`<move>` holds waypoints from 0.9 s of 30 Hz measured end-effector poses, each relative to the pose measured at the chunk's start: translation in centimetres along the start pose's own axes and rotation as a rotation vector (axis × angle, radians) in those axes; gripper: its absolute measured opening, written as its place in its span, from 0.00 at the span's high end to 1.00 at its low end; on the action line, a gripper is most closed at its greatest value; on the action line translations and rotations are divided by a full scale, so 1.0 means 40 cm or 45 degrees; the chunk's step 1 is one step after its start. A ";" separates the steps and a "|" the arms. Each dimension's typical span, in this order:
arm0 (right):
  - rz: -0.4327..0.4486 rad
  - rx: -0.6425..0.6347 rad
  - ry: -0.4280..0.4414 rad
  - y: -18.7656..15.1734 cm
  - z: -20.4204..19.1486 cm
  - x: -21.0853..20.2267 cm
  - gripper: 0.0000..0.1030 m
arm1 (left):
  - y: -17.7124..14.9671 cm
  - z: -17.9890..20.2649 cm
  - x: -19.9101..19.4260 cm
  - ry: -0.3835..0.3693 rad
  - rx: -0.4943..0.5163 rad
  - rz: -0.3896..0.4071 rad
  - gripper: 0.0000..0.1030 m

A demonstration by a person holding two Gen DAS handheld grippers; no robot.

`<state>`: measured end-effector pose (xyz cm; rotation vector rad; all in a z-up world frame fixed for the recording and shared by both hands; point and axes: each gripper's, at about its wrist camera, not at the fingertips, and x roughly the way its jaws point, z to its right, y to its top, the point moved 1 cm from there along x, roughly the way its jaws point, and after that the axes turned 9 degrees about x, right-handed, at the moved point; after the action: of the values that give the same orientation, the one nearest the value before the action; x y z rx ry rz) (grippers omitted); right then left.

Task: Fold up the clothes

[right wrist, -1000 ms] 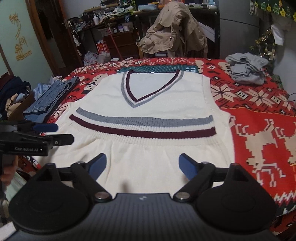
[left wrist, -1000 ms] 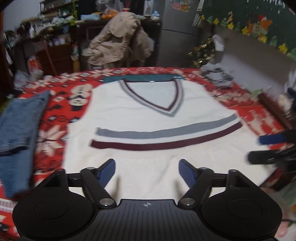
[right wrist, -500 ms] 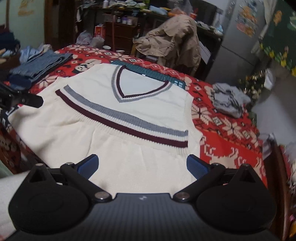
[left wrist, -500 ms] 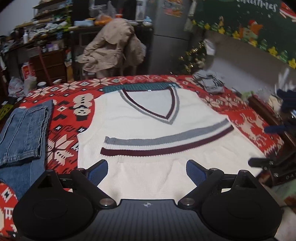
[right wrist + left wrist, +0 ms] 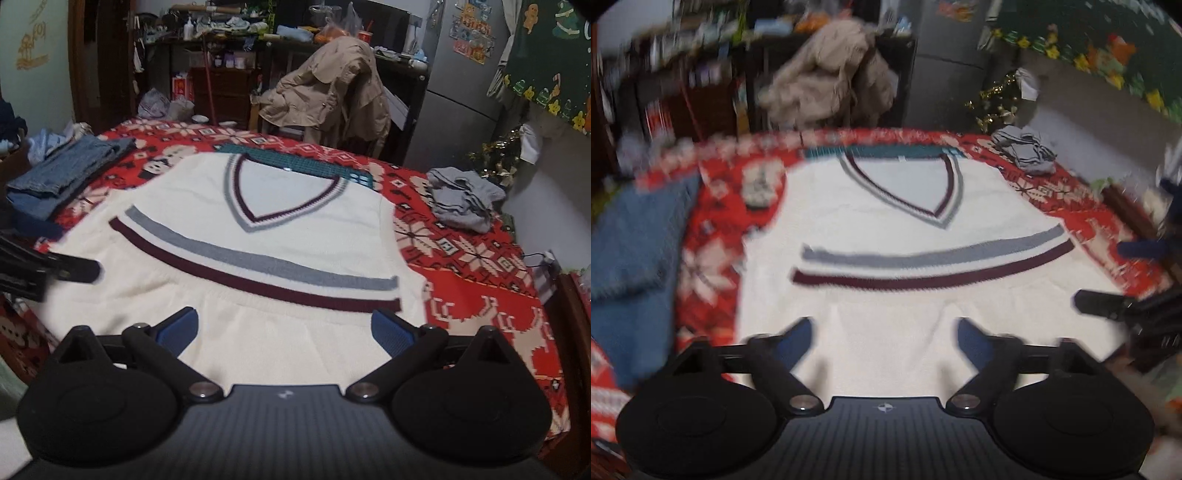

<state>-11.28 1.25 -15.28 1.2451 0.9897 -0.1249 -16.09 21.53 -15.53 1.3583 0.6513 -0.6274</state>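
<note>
left wrist view: the picture is smeared with motion. the left gripper (image 5: 884,334) hangs over the near hem of a cream v-neck vest (image 5: 897,236) that lies flat, front up, on a table under a red patterned tablecloth (image 5: 709,266). its blue-padded jaws have just been closing, yet a clear gap shows between them, and the pads press on nothing; the vest's hem lies under that gap, not pinched. the vest's neck points to the far edge of the table, and a grey stripe and a maroon stripe cross its chest. folded blue jeans (image 5: 631,236) lie along the left edge, and a heap of grey clothes (image 5: 1025,153) sits near the far right corner. the right gripper (image 5: 1108,275) reaches in from the right edge, at the vest's side.

right wrist view: the right gripper (image 5: 286,326) has its jaws spread wide, having just eased in a little, and grips nothing; it hovers at the vest's (image 5: 280,206) near hem, towards the near right corner of the garment. the left gripper (image 5: 70,249) comes in at the left edge by the vest's other side. the jeans (image 5: 70,170) lie by the far left corner and the grey clothes (image 5: 463,201) by the right edge. beyond the far edge a beige coat (image 5: 332,92) hangs over a chair.
</note>
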 end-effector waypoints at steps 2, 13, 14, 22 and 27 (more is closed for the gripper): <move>-0.010 0.000 0.076 0.004 -0.022 0.006 0.21 | -0.006 -0.025 0.019 -0.065 -0.102 -0.039 0.86; -0.151 -0.027 0.466 0.019 -0.191 0.146 0.93 | -0.066 -0.087 0.022 -0.132 -0.383 -0.011 0.99; -0.181 -0.026 0.501 0.022 -0.203 0.162 0.94 | -0.069 -0.090 0.023 -0.131 -0.392 -0.009 0.99; -0.210 -0.094 0.442 0.051 -0.205 0.256 1.00 | -0.081 -0.110 0.026 -0.145 -0.438 0.005 0.99; -0.214 -0.129 0.538 0.064 -0.245 0.235 0.99 | -0.082 -0.126 0.013 -0.136 -0.461 0.025 1.00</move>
<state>-9.63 14.25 -19.64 1.1152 1.4488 0.0614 -18.45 26.17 -18.57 0.9868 0.6298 -0.5326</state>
